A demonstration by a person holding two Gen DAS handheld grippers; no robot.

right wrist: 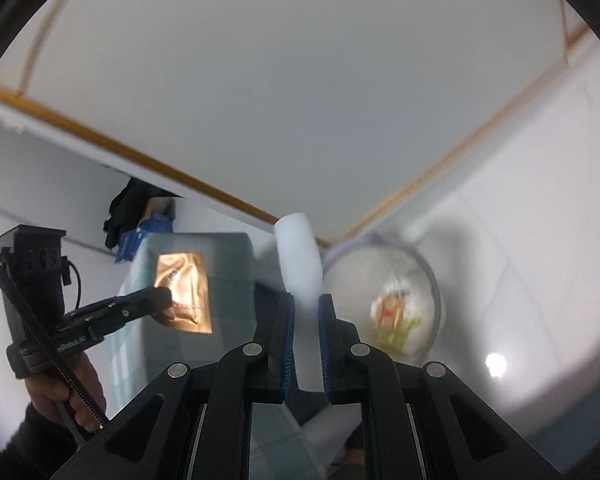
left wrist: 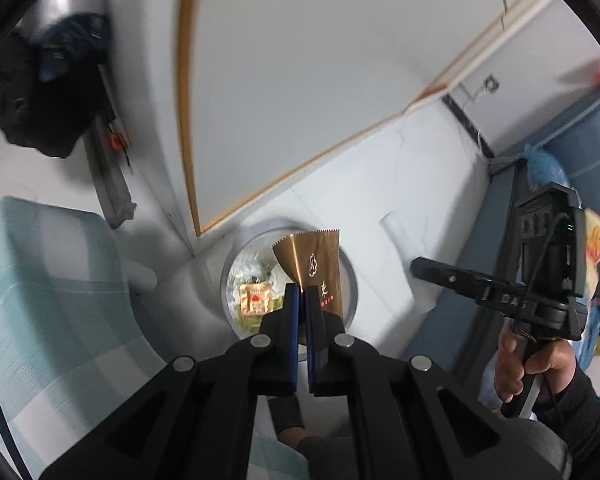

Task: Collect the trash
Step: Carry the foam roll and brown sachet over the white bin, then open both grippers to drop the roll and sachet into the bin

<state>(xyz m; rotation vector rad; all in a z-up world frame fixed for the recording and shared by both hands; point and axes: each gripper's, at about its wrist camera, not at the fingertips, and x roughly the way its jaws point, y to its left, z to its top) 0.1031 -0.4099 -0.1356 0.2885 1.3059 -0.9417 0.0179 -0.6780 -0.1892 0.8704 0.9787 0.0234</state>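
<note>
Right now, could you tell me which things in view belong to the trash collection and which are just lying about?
Part of the job:
- gold wrapper, held in the left gripper
- white foam piece, held in the right gripper
- trash bin, already holding wrappers

Just lying about:
- teal checked cushion
- black clothing
- blue box

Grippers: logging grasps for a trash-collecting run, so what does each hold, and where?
Left gripper pinches the gold wrapper at its lower edge; right gripper clamps the white foam piece mid-length.
</note>
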